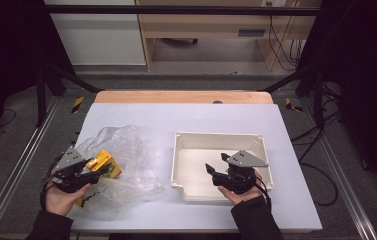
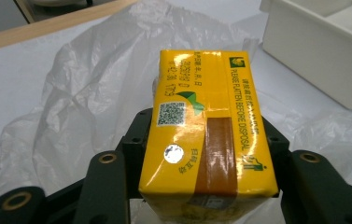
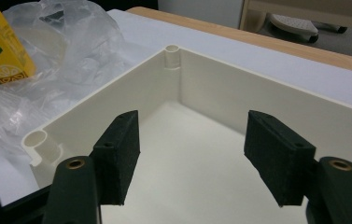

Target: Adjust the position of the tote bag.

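Left gripper (image 1: 93, 176), at 8 o'clock on the white surface (image 1: 216, 117): jaws clamp a yellow rectangular drink carton (image 2: 206, 135) above crumpled clear plastic bag (image 1: 126, 155). Right gripper (image 3: 192, 158), at 4 o'clock: jaws wide, empty, over the cream plastic tray (image 3: 239, 98).

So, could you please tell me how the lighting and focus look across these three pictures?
High view: the table is evenly lit, surroundings dark, picture slightly soft. Left gripper view: the yellow carton shows glare streaks on its glossy face, with the plastic bag mildly blurred behind. Right gripper view: the white tray is sharp with soft shadows inside, while the far background is out of focus.
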The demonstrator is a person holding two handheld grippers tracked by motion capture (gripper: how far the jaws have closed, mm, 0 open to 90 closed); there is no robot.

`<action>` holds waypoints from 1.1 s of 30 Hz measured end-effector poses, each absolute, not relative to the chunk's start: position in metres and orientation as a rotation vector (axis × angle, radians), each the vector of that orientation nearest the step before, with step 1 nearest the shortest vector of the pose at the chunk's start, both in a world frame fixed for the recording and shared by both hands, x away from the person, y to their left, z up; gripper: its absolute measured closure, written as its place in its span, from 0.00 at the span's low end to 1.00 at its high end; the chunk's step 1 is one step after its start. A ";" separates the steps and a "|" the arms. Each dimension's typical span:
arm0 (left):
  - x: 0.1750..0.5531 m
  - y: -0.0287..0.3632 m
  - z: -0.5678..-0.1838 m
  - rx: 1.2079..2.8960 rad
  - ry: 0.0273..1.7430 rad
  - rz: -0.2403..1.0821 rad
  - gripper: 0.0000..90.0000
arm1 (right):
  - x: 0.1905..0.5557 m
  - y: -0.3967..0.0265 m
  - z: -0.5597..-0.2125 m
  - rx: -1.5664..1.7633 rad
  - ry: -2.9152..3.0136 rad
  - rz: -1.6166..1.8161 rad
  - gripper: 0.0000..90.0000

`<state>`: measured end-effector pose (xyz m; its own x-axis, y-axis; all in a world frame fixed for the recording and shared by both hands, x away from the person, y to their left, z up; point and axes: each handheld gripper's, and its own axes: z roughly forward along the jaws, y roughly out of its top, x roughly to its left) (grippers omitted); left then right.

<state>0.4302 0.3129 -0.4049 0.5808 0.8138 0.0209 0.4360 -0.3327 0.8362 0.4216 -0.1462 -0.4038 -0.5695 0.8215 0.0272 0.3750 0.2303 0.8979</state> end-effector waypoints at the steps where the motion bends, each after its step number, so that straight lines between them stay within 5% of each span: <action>1: 0.430 0.313 -0.405 1.968 0.999 0.566 0.56 | 0.422 -0.147 -0.404 1.097 2.052 1.301 0.40; 33: 0.410 0.307 -0.345 1.870 0.954 0.631 0.56 | 0.413 -0.175 -0.394 1.139 1.968 1.301 0.29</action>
<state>0.4095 0.3071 -0.3454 0.5692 0.8215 0.0343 0.3538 -0.2824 0.8916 0.4129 -0.1751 -0.3937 -0.5137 0.8575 0.0288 0.3622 0.1863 0.9133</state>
